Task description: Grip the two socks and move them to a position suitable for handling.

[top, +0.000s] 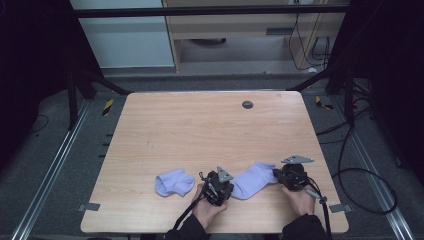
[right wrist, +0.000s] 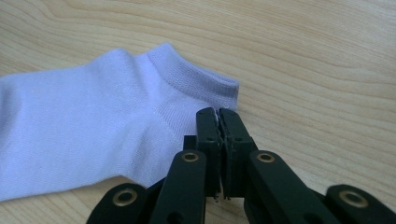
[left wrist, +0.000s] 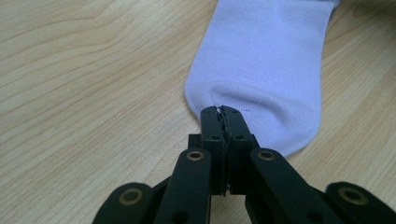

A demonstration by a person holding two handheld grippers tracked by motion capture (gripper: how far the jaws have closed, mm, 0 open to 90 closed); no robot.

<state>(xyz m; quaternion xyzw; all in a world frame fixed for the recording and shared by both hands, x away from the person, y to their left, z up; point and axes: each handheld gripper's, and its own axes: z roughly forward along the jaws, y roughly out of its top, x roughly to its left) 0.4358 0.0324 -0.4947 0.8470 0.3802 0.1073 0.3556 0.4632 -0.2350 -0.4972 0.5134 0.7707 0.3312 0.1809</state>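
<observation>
left gripper (top: 226,185) pinches the flat sock (top: 254,180) at its toe, right gripper (top: 278,173) at its heel; crumpled sock (top: 174,182) at 9 o'clock.

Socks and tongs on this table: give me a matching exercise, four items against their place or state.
Items:
1. crumpled sock
2. flat sock
3. left tongs
4. right tongs

States:
A. shut on the toe end
B. lying loose, left of both hands
C. shut at the heel, near the cuff
D. held at both ends

Pairs: 1-B, 2-D, 3-A, 4-C
</observation>
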